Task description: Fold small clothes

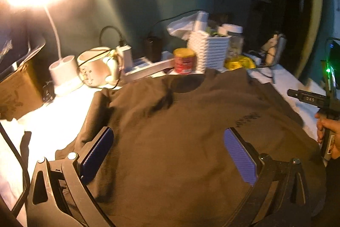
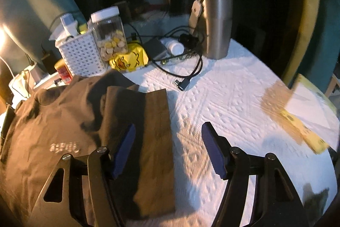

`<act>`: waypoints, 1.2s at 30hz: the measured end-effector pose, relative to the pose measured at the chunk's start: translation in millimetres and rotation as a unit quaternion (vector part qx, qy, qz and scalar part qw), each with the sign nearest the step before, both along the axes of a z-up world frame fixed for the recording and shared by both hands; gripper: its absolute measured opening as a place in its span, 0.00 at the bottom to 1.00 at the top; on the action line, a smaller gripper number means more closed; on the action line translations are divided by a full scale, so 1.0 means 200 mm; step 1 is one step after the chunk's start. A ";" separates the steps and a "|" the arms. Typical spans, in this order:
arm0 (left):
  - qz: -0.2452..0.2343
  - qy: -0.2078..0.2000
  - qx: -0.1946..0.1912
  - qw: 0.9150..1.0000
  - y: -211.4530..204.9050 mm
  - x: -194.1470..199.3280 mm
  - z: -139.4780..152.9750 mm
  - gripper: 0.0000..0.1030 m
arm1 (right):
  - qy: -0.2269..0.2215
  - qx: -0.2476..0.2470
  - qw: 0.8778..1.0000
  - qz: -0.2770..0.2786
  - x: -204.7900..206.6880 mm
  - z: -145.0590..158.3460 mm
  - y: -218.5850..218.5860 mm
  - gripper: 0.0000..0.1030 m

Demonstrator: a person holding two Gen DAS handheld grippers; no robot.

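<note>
Left gripper [image 1: 169, 142] spread wide, nothing pinched, hovering over the brown t-shirt [image 1: 180, 120] lying flat on the white tablecloth [image 2: 233, 103]. Right gripper [image 2: 169, 137] also spread and empty, over the shirt's right sleeve [image 2: 155, 124] edge.

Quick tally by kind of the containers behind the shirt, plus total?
White lattice basket: 1
Clear jar with white lid: 1
Red-labelled can: 1
Steel tumbler: 1
Mug: 1
Total: 5
</note>
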State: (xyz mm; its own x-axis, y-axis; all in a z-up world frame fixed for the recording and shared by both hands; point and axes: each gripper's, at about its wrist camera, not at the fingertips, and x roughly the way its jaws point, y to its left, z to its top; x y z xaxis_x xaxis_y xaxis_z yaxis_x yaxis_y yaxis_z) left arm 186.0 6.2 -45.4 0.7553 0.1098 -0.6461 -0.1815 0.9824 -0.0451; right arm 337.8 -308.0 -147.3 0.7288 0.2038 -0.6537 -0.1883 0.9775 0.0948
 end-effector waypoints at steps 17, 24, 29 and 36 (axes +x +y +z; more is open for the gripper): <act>0.013 0.070 -0.021 0.997 0.06 0.08 -0.10 0.99 | 0.039 -0.058 0.996 0.059 0.11 -0.12 0.17 0.12; 0.015 0.044 -0.007 0.999 0.07 0.04 -0.04 0.99 | 0.026 -0.050 0.998 0.041 0.08 -0.02 0.12 0.07; 0.021 0.017 -0.046 0.999 0.15 -0.01 0.00 0.99 | 0.006 -0.044 0.999 0.029 0.02 0.08 0.09 0.07; 0.023 -0.014 -0.038 0.999 0.18 -0.09 0.03 0.99 | -0.024 -0.049 0.998 0.036 -0.09 0.23 0.17 0.07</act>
